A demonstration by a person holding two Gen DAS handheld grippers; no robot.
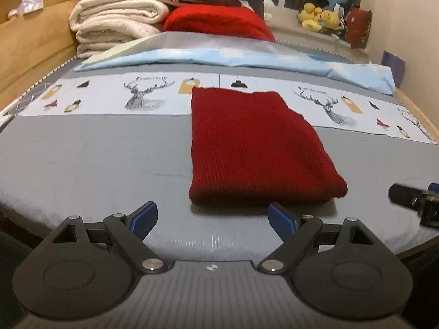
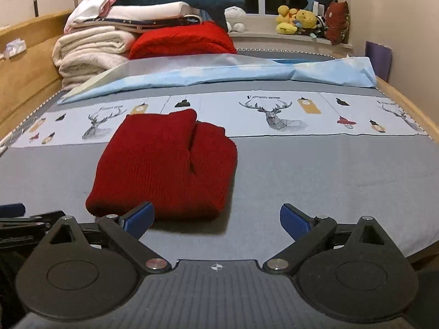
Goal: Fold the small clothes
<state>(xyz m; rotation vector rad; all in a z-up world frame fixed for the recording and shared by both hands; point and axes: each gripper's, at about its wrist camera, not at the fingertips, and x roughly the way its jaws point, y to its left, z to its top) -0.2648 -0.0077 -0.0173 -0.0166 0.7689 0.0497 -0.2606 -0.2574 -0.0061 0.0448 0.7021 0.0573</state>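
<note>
Tongs on both sides stand wide apart and grip nothing. The left tongs (image 1: 212, 220) hover just short of the near edge of the red knit garment (image 1: 255, 148), its blue pads (image 1: 144, 219) clear of the cloth. The right tongs (image 2: 216, 222) sit at the garment's near right corner, their left pad just in front of the fold. The garment lies folded flat on the bed (image 2: 343, 170), apart from the blue quilt (image 2: 219, 74) behind. Grey sheet lies bare left and right of it; wooden rails (image 1: 30, 52) bound the sides.
</note>
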